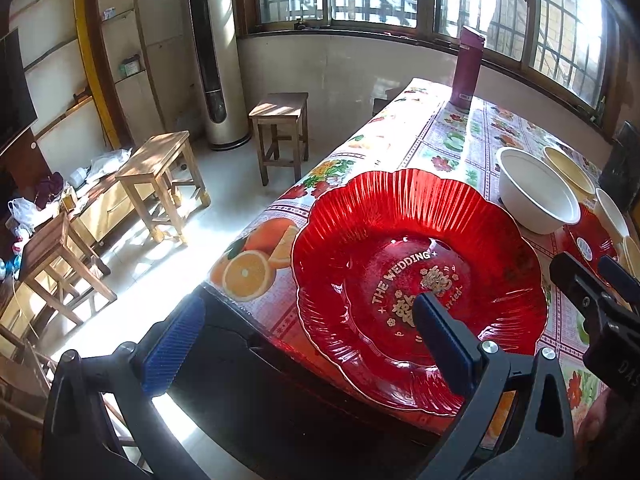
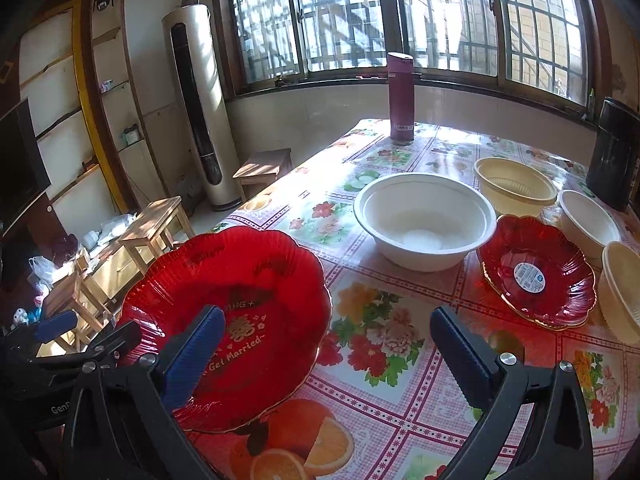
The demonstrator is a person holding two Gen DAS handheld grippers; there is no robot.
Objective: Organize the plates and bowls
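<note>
Two close, forward-facing wrist views, sharing the large red plate [image 1: 420,280] [image 2: 240,320].

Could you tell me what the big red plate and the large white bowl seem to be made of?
The big red plate looks like translucent glossy plastic, possibly glass: light glows through its ribbed, scalloped rim, which has a gold edge and gold lettering. The large white bowl looks like matte moulded pulp or foam, disposable style: dull, thin rolled lip, no glaze shine.
</note>
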